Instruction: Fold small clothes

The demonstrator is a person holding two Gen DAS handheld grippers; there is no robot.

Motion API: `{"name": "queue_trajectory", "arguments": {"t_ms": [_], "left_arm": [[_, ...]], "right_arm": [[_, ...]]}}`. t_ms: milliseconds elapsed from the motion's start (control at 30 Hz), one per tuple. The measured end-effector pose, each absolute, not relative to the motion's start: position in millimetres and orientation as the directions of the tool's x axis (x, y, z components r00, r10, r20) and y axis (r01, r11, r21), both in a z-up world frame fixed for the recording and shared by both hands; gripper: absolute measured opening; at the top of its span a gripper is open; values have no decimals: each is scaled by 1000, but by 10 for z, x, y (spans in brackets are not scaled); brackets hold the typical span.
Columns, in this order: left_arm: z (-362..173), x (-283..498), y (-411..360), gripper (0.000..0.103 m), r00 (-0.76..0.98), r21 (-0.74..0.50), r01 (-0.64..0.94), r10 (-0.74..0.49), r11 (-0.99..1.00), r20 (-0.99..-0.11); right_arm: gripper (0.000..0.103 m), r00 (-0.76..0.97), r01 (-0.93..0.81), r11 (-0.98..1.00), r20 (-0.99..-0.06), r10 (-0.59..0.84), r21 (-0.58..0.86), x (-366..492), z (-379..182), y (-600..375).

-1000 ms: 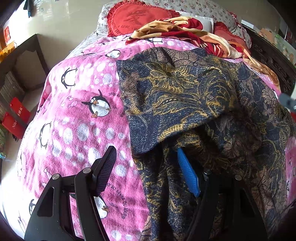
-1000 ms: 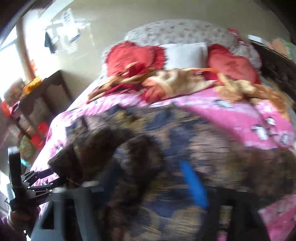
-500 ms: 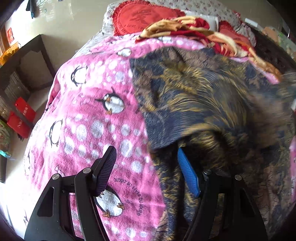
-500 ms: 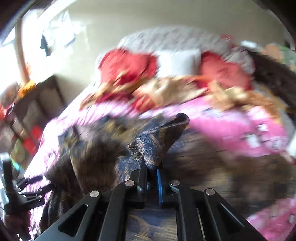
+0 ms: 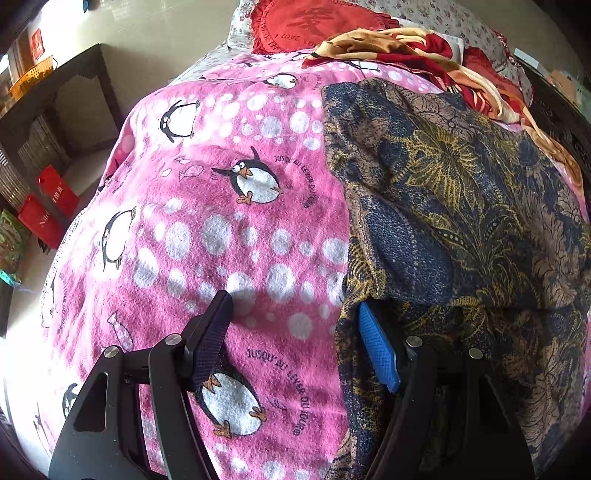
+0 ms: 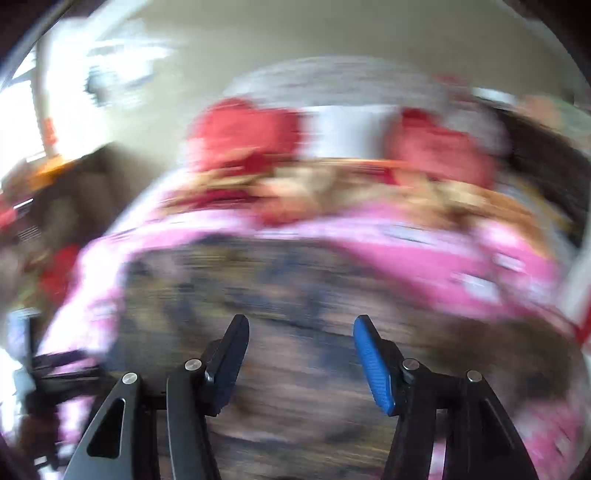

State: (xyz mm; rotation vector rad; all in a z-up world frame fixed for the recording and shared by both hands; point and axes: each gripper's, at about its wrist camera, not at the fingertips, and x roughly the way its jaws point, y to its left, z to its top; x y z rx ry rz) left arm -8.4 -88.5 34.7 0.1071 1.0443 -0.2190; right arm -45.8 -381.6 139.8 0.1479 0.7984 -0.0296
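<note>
A dark blue garment with a gold leaf pattern (image 5: 461, 206) lies folded on the pink penguin blanket (image 5: 221, 229) that covers the bed. My left gripper (image 5: 295, 302) stands open at the garment's near left edge. Its black finger rests over bare blanket, and its blue pad (image 5: 376, 347) is tucked under the overhanging fold. The right wrist view is heavily blurred. There my right gripper (image 6: 300, 321) hovers above the garment (image 6: 295, 295), its jaws opening with nothing between them.
Red heart cushions (image 5: 314, 22) and a crumpled red-and-gold cloth (image 5: 424, 51) lie at the head of the bed. A dark side table (image 5: 62, 96) and red boxes (image 5: 48, 210) stand left of the bed. A dark wooden frame (image 5: 554, 110) runs along the right.
Half a second ago my right gripper was shut on a lifted corner of the garment. It has let go and its jaws are apart. The garment now lies flatter. My left gripper stays put.
</note>
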Motion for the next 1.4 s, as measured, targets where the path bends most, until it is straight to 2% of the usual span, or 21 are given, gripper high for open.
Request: {"name": "queue_trajectory", "arguments": {"t_ms": [133, 200, 300, 367, 400, 433, 633, 767, 867, 900, 933, 1000, 1100, 1200, 1300, 1400], "left_arm": [[339, -126, -805, 69, 495, -47, 216, -150, 975, -856], [340, -137, -781, 69, 498, -65, 211, -164, 975, -851], [335, -141, -733, 69, 506, -104, 205, -197, 973, -840], [328, -152, -704, 69, 515, -121, 213, -216, 970, -830], [325, -155, -702, 69, 518, -125, 217, -223, 968, -826], [325, -161, -691, 69, 521, -132, 222, -232, 966, -821], [429, -209, -506, 69, 528, -209, 196, -283, 958, -801], [629, -256, -500, 69, 575, -134, 196, -225, 971, -787], [798, -306, -490, 69, 619, -105, 198, -208, 975, -757], [837, -312, -501, 69, 624, -109, 200, -212, 974, -752], [860, -305, -520, 69, 622, -114, 207, -220, 972, -751], [876, -277, -611, 69, 615, -117, 225, -234, 967, -753], [827, -167, -804, 69, 587, -115, 265, -254, 957, -769], [625, -80, -1028, 69, 525, -105, 286, -247, 953, -814], [380, -17, -1162, 69, 443, -83, 290, -211, 953, -871], [424, -89, -1154, 69, 470, -64, 288, -199, 956, -860]], "right_arm": [[57, 654, -176, 973, -721, 228, 149, 200, 1246, -2978], [57, 629, -280, 955, -733, 258, 96, 527, 1103, -2564], [56, 607, -349, 937, -753, 254, 35, 908, 856, -2227], [43, 578, -366, 930, -783, 230, 4, 1106, 701, -2111], [21, 554, -373, 928, -806, 208, -17, 1203, 596, -2070], [5, 540, -377, 926, -819, 194, -29, 1256, 537, -2048], [4, 566, -388, 919, -768, 299, 72, 1319, 667, -1903], [4, 548, -349, 933, -788, 281, 90, 1381, 487, -1823], [10, 533, -333, 936, -795, 290, 118, 1095, 612, -1963], [20, 557, -321, 940, -781, 284, 112, 880, 727, -2086], [36, 570, -303, 948, -778, 264, 100, 747, 785, -2180], [48, 599, -228, 970, -772, 212, 89, 417, 874, -2471], [48, 582, -102, 990, -802, 135, 93, 14, 807, -2937], [48, 496, 27, 1000, -868, -7, 8, -269, 533, -3367], [48, 416, 64, 997, -909, 7, 36, -550, 398, -3687], [48, 466, 95, 994, -885, -1, 49, -848, 643, -3973]]}}
